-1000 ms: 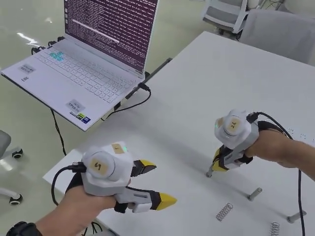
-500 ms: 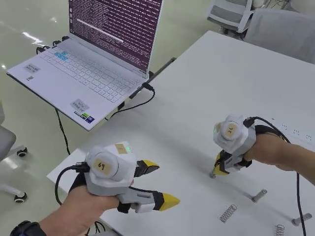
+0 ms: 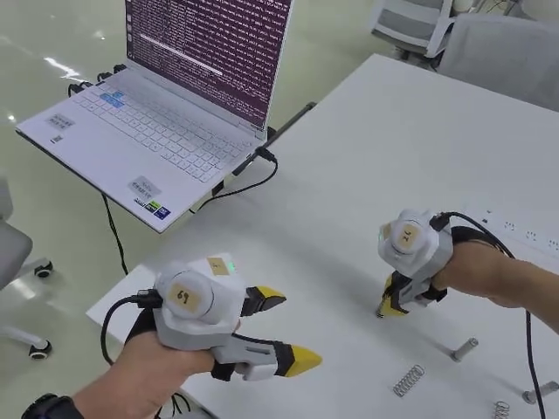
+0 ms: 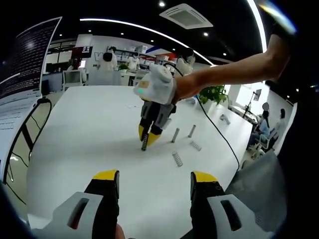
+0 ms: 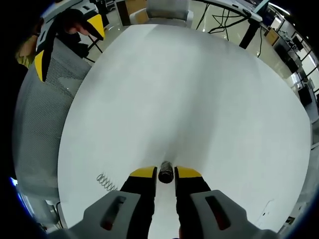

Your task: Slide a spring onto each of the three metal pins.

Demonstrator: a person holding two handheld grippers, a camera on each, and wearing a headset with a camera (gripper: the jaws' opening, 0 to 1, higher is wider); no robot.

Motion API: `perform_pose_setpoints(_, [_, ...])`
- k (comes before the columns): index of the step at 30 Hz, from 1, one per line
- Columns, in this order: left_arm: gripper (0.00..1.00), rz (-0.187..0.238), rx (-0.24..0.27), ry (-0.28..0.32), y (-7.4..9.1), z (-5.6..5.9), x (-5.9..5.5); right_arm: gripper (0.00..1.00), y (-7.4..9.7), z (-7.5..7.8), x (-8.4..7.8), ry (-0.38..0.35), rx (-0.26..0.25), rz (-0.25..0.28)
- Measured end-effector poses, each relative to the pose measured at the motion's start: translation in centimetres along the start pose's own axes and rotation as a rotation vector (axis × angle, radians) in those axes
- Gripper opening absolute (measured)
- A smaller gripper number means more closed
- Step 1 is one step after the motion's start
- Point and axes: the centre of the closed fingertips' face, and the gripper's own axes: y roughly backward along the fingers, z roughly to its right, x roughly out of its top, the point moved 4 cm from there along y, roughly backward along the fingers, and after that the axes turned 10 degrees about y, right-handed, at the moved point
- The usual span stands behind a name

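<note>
My right gripper (image 3: 389, 305) points straight down at the white table (image 3: 367, 148), shut on a dark spring (image 5: 165, 172) held upright between its yellow tips. In the left gripper view that spring (image 4: 144, 144) stands on the table under the right gripper (image 4: 149, 134), seemingly over a pin. Two bare metal pins (image 3: 463, 349) (image 3: 540, 393) stand further right, also seen as pins (image 4: 175, 135) (image 4: 192, 131). Loose springs (image 3: 408, 381) (image 3: 500, 408) lie near them. My left gripper (image 3: 286, 327) (image 4: 154, 177) hovers open at the table's near corner, holding nothing.
An open laptop (image 3: 175, 96) sits on a stand left of the table, its black cable (image 3: 244, 183) running to the table edge. Office chairs (image 3: 410, 22) stand at the far end. A white power strip (image 3: 524, 231) lies at the right edge.
My right gripper has sunk lower over the pin with the spring. The left gripper has stayed put; the head camera has shifted a little.
</note>
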Motion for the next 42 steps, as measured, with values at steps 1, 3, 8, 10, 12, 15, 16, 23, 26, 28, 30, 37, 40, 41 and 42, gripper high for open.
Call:
perform_pose_setpoints(1, [0.53,0.001,-0.001,0.000,0.0,0.0,0.0,0.13,0.1,0.0,0.0,-0.001,0.001,0.000])
perform_pose_setpoints(3, [0.53,0.001,-0.001,-0.001,0.0,0.0,0.1,0.14,0.2,-0.1,0.0,-0.002,0.000,0.000])
perform_pose_setpoints(8, [0.53,0.001,-0.005,-0.004,-0.2,0.2,0.1,0.17,0.6,-0.1,0.0,0.001,-0.009,0.005])
perform_pose_setpoints(10, [0.52,0.000,-0.007,-0.007,-0.2,0.3,0.2,0.18,0.8,-0.1,0.0,0.000,-0.015,0.004])
perform_pose_setpoints(12, [0.52,0.000,-0.008,-0.008,-0.2,0.4,0.3,0.19,1.2,-0.1,-0.1,-0.002,-0.020,0.005])
perform_pose_setpoints(15, [0.52,0.001,-0.009,-0.010,-0.2,0.5,0.3,0.21,1.6,-0.1,-0.1,-0.007,-0.030,0.010])
perform_pose_setpoints(16, [0.52,0.002,-0.010,-0.012,-0.2,0.5,0.4,0.21,1.8,0.0,-0.2,-0.012,-0.036,0.014])
perform_pose_setpoints(23, [0.53,0.008,-0.013,-0.017,-0.4,0.8,0.7,0.24,2.8,-0.1,-0.4,-0.026,-0.061,0.026])
perform_pose_setpoints(26, [0.53,0.006,-0.017,-0.019,-0.5,0.9,0.7,0.26,3.2,-0.1,-0.5,-0.031,-0.068,0.031])
perform_pose_setpoints(28, [0.53,0.003,-0.020,-0.023,-0.6,0.9,0.7,0.26,3.5,-0.1,-0.5,-0.034,-0.080,0.036])
perform_pose_setpoints(30, [0.52,0.003,-0.022,-0.026,-0.6,1.0,0.7,0.26,3.9,0.0,-0.6,-0.044,-0.088,0.041])
perform_pose_setpoints(37, [0.52,0.002,-0.022,-0.038,-0.5,1.1,1.1,0.28,5.0,0.0,-0.7,-0.069,-0.121,0.064])
perform_pose_setpoints(40, [0.52,0.006,-0.021,-0.038,-0.5,1.1,1.3,0.29,5.5,-0.2,-0.9,-0.081,-0.131,0.074])
perform_pose_setpoints(41, [0.52,0.009,-0.021,-0.037,-0.6,1.1,1.3,0.29,5.6,-0.2,-0.9,-0.083,-0.133,0.077])
perform_pose_setpoints(42, [0.52,0.010,-0.020,-0.037,-0.6,1.1,1.4,0.29,5.8,-0.2,-1.0,-0.087,-0.137,0.079])
